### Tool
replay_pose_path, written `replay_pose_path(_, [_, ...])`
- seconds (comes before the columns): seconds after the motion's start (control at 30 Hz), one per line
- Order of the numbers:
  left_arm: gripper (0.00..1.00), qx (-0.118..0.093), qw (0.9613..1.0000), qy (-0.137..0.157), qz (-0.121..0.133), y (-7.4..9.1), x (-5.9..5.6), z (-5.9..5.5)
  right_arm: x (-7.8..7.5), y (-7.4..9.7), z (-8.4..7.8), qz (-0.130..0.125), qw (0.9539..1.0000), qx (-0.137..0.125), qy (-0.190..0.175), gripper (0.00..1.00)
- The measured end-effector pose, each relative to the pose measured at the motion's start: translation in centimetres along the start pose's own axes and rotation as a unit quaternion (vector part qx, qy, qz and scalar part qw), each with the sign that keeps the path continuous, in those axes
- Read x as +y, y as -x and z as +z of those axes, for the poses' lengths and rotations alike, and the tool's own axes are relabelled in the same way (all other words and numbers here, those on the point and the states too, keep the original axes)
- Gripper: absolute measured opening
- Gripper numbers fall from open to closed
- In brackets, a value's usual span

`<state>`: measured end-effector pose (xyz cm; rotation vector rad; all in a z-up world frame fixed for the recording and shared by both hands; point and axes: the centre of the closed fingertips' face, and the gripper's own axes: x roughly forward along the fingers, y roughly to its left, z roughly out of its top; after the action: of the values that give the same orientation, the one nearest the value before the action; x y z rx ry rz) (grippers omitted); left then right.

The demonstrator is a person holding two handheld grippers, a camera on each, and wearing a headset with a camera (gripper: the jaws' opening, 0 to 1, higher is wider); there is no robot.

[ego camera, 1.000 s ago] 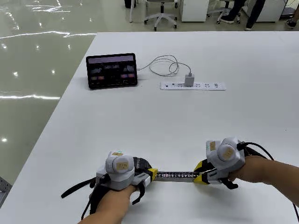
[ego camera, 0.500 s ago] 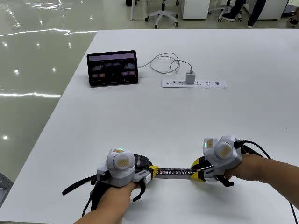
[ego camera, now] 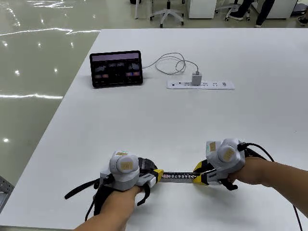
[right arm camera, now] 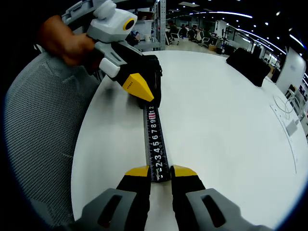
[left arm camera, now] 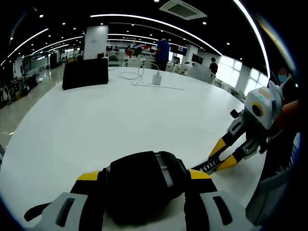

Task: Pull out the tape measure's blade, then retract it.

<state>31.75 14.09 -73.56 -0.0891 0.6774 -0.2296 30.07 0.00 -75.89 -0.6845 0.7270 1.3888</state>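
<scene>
**Left gripper** (left arm camera: 144, 178), grey body with yellow-tipped jaws. Clamped from both sides on the black rubber-cased tape measure body (left arm camera: 139, 192). The case sits on the table at the bottom centre of the left gripper view and at lower left of the head view.

**Right gripper** (right arm camera: 160, 172), same make. Its jaws are pinched together on the free tip of the pale steel blade with black numerals (right arm camera: 155, 137).

**Blade.** Runs straight from the case mouth, upper centre of the right gripper view, down to the jaws at the bottom edge. Only a short length is out. It lies low over the table; whether it touches cannot be told.

**White workbench top** (ego camera: 192, 125). Carries everything listed here.

**Black tablet** (ego camera: 116, 69). Propped upright at upper left of the head view, well apart from the work.

**White power strip** (ego camera: 200, 85). Upper centre of the head view, with a white charger plug (ego camera: 196, 78) seated in it and a looped white cable (ego camera: 168, 65) leading toward the tablet.

**Step in hand.** With so little blade showing, this is judged to be either the start of the pull or the end of the return. The pictures do not settle which.

**Next move calls for.**
- The case must be pinned firmly.
- The right gripper must travel along the blade's own line.
- On the return, the tip needs to be eased to the mouth so that the spring does not snap it in.
</scene>
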Motion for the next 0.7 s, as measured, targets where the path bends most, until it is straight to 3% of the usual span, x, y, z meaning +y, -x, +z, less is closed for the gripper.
replay_pose_path(0.7, [0.64, 0.0, 1.0, 0.002, -0.002, 0.0, 0.0, 0.0, 0.0, -1.2, 1.3, 0.001, 0.9999, -0.009, -0.006, 0.12])
